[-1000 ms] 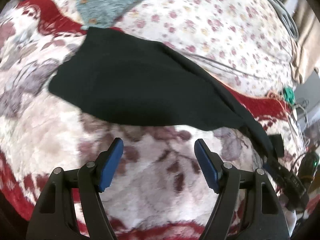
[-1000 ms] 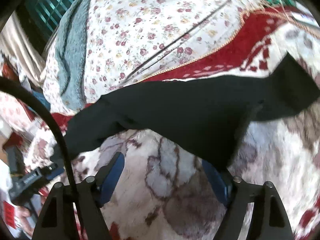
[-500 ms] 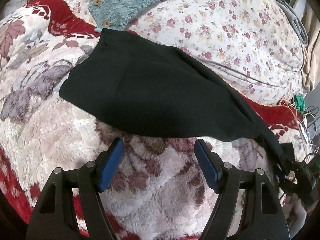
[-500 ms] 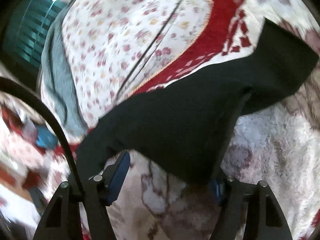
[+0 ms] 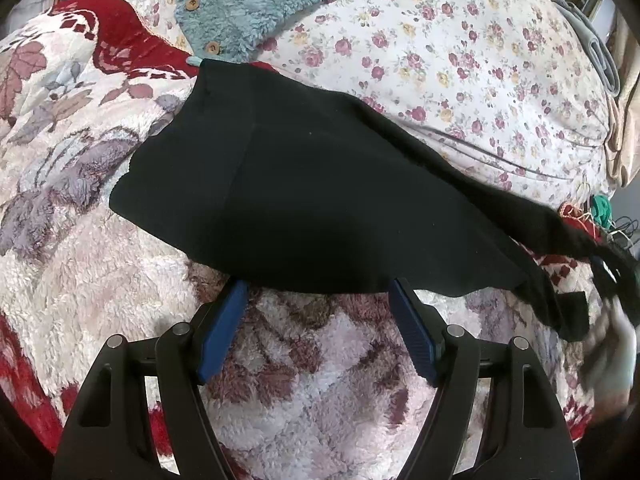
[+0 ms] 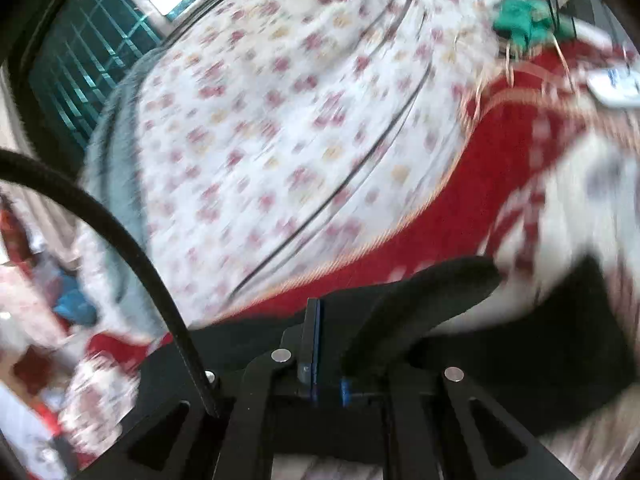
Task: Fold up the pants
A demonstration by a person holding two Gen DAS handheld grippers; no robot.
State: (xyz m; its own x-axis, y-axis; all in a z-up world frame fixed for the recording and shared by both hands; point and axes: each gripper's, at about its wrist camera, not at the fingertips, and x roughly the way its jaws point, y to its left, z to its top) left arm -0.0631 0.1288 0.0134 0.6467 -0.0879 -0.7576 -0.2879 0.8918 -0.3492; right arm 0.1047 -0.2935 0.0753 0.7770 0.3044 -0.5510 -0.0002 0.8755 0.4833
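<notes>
Black pants (image 5: 320, 184): lying spread on a plush red-and-white floral blanket (image 5: 304, 364), far edge reaching a rose-print sheet (image 5: 460, 52), one corner just below a teal fleece garment (image 5: 244, 4) with wooden buttons. Left tool (image 5: 318, 300): jaws spread wide, blue pads (image 5: 224, 328) at the near hem of the pants, tips tucked just under its edge, nothing pinched. Right tool (image 6: 326, 344): jaws pressed together, pinching a fold of the pants (image 6: 440, 292) above the blanket; right view motion-blurred.
</notes>
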